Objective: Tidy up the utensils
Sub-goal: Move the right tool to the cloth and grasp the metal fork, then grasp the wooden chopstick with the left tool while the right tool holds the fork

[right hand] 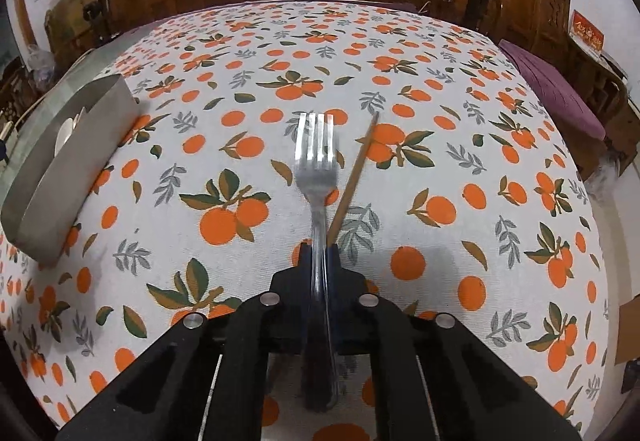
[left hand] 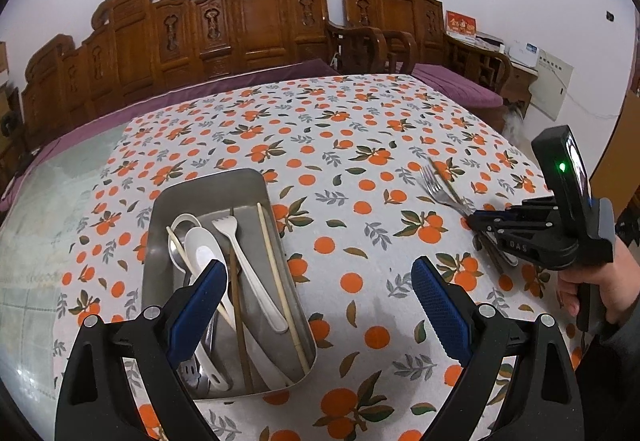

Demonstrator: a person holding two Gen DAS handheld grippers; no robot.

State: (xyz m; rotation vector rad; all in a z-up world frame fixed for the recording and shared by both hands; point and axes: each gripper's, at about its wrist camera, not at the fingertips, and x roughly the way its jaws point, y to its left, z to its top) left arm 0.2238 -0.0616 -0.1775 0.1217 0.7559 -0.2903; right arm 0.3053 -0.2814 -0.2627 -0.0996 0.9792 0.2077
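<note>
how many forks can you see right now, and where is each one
2. A metal fork is clamped in the right gripper above the tablecloth. A white fork lies in the metal tray. The utensils piled there may hide others.

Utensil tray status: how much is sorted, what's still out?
Done: metal tray already holds spoons, a white fork and several chopsticks. In hand: right gripper is shut on the metal fork, not yet in the tray. Left: one brown chopstick beside that fork on the tablecloth. Left gripper is open, empty, over the tray's near end.
</note>
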